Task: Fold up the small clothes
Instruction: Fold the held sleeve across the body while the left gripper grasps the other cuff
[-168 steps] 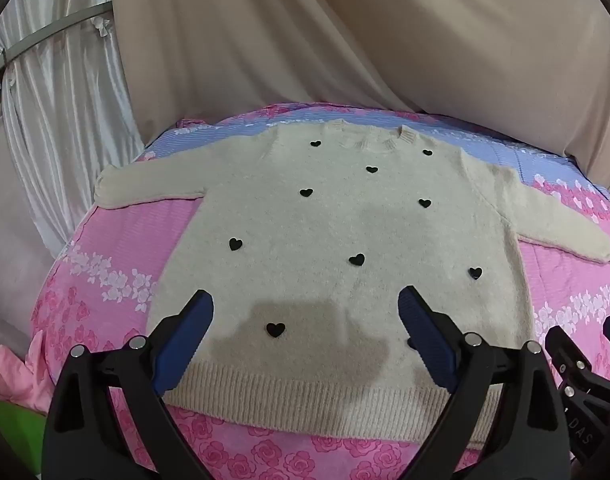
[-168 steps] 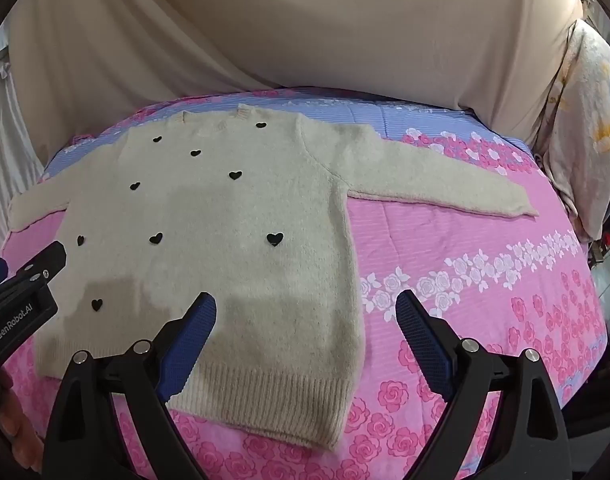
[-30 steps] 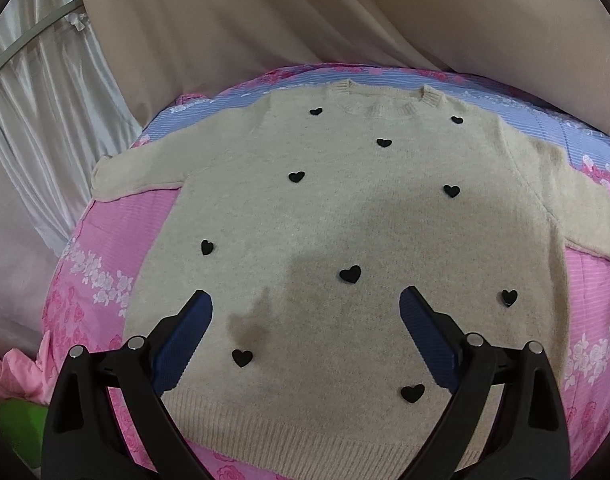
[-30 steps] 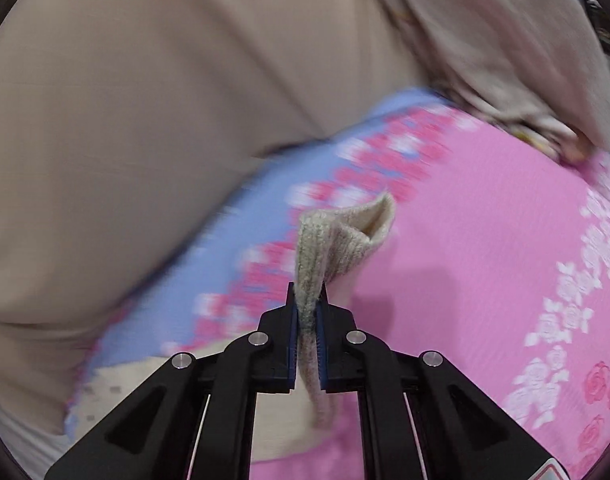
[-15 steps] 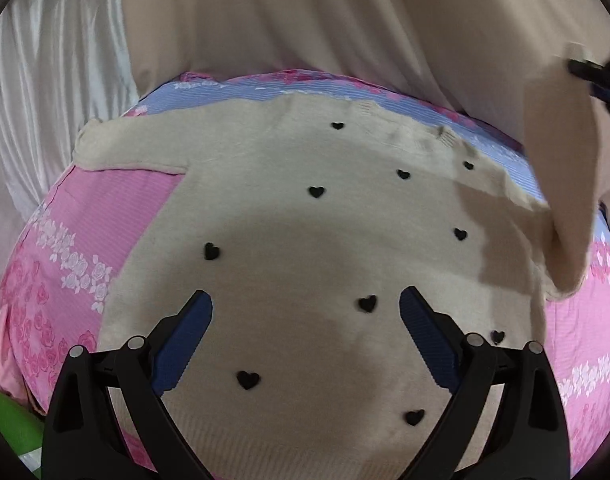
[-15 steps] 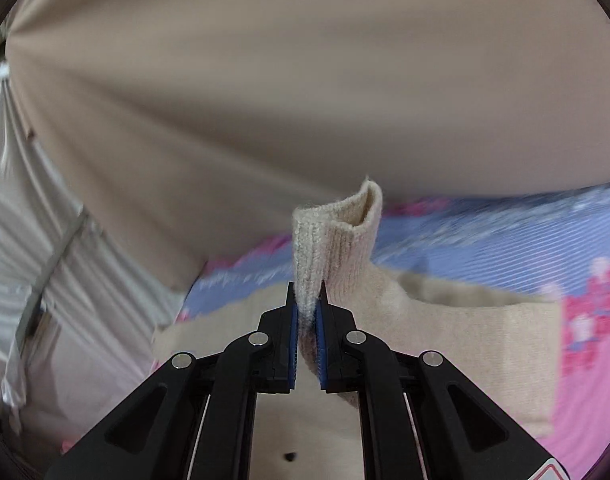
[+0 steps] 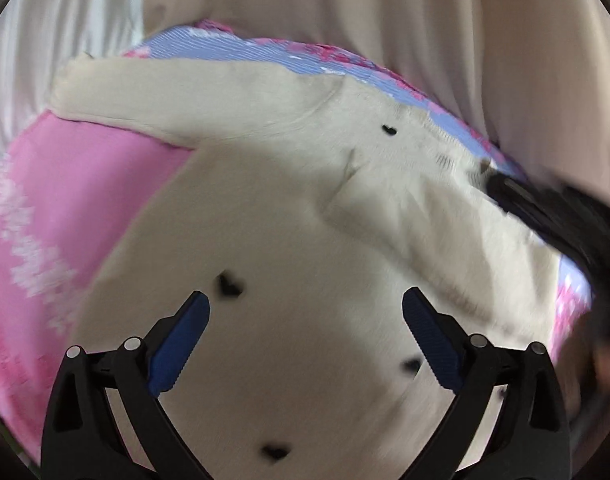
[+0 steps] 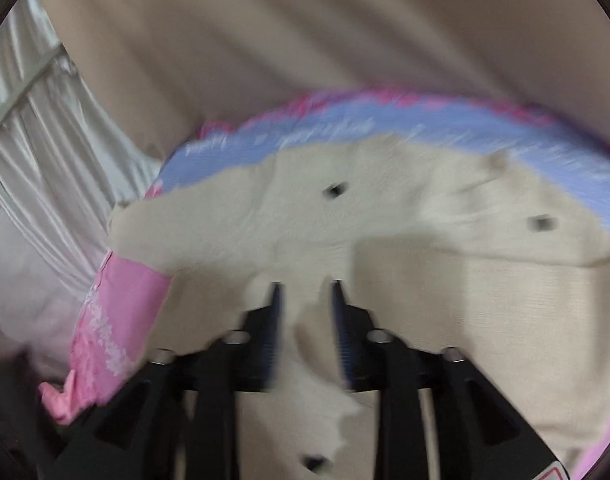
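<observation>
Both wrist views close above sweater [image 7: 289, 216], facing far curtain [image 8: 305, 32]; shared: sweater's upper half.

Fuzzy matt knit sweater [image 7: 289, 216] on smooth printed cotton bedsheet [image 7: 85, 184]; glossy satin curtain [image 8: 37, 168] behind.

Motion blur smears both views. In the left wrist view the right gripper [image 7: 545, 216] is only a dark streak beyond the left gripper's [image 7: 305, 340] right finger, so its jaws cannot be read there. The sweater's [image 7: 289, 240] hem is cut off below the left gripper's frame, and its black hearts [image 7: 228, 283] blur into blobs. The folded-over sleeve [image 8: 485, 304] runs off the right edge past the right gripper
</observation>
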